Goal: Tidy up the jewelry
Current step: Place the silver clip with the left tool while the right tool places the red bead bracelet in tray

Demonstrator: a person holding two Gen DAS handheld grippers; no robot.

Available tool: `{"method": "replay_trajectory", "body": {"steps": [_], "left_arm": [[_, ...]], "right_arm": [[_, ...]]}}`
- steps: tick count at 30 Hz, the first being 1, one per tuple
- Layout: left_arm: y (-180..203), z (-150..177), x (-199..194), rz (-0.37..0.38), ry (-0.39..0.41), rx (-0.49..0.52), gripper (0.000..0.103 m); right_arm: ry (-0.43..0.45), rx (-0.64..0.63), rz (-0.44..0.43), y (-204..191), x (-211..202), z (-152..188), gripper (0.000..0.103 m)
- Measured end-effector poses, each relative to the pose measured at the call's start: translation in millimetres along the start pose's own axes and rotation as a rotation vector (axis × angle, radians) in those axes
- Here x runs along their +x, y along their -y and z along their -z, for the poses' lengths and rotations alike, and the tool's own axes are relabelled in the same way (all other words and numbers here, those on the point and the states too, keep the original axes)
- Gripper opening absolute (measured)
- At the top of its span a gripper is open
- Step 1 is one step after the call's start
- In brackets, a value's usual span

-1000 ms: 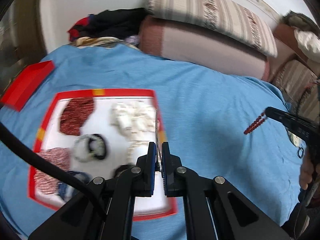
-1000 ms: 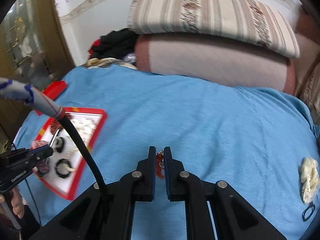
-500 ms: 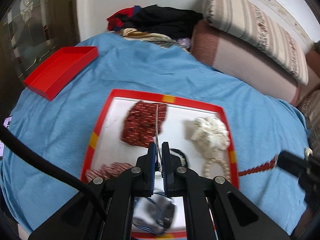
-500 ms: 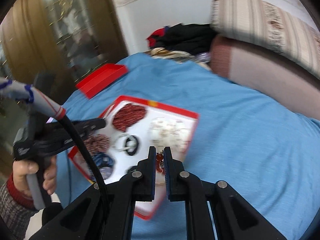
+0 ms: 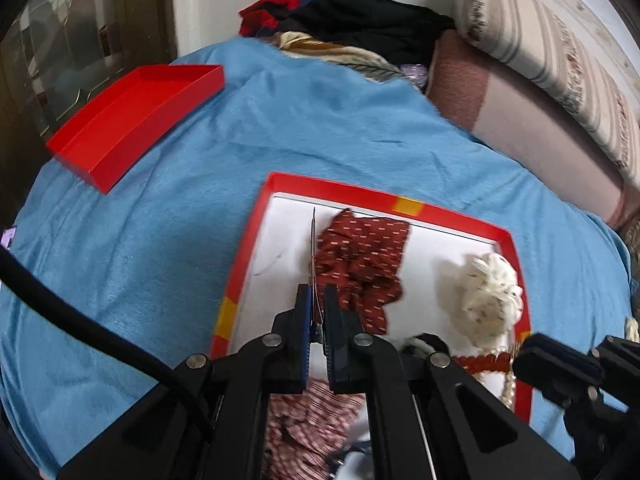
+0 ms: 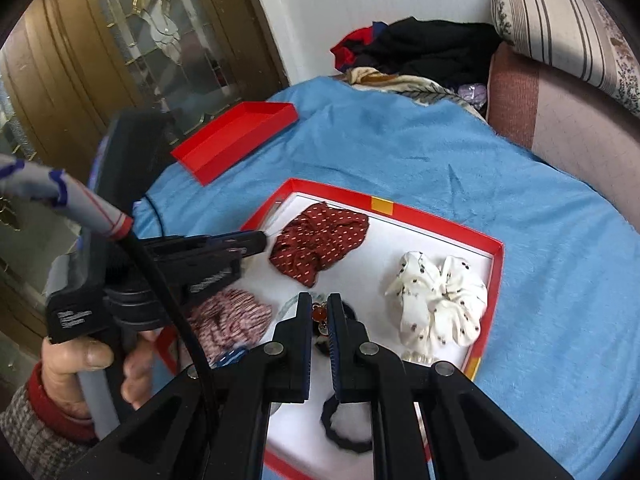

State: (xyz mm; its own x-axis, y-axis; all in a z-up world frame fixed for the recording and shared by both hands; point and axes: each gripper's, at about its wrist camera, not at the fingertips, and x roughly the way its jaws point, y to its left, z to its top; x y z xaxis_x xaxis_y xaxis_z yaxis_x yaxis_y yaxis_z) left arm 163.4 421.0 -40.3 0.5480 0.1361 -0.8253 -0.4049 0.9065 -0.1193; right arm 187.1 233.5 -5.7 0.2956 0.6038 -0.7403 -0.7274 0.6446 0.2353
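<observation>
Red bead bracelet [image 6: 319,314] pinched between right gripper [image 6: 320,312] jaws, hanging over the red-rimmed tray [image 6: 436,226] near its 6 o'clock edge. Likely light, limp, beads slick; hold by the strand, not the charm. Left gripper [image 5: 315,308], at tray's 9 o'clock, nearly closed on a thin wire-like piece [image 5: 313,248], probably bendable. Scrunchies lie in the tray. Gripper label unreadable.
</observation>
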Motion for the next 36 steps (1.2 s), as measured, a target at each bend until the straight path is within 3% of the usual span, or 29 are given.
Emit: {"method": "replay_trajectory", "body": {"steps": [13,22,24,26,28,31,36], "left_arm": [[-14,1,18,-0.023,-0.014,-0.026,0.006],[-18,5,16,-0.056,0.005,-0.025,0.007],[-18,6,13,-0.062,0.014,-0.018,0.014],[-16,8,9,-0.061,0.025,-0.014,0.03],[-14,10,4,-0.059,0.04,-0.008,0.035],[-8,14,-6,-0.064,0.048,0.004,0.036],[5,29,-40,-0.107,0.113,0.033,0.048]], "right_arm": [[-0.028,0.05,0.055,31,45,-41,0.008],[-0.077,0.052,0.092,42,78,-50,0.009],[-0.078,0.063,0.097,44,78,-51,0.014],[-0.067,0.069,0.106,47,74,-51,0.031],[-0.042,0.053,0.132,47,65,-50,0.042],[-0.019,0.036,0.145,49,47,-46,0.042],[0.022,0.004,0.187,51,4,-20,0.045]]}}
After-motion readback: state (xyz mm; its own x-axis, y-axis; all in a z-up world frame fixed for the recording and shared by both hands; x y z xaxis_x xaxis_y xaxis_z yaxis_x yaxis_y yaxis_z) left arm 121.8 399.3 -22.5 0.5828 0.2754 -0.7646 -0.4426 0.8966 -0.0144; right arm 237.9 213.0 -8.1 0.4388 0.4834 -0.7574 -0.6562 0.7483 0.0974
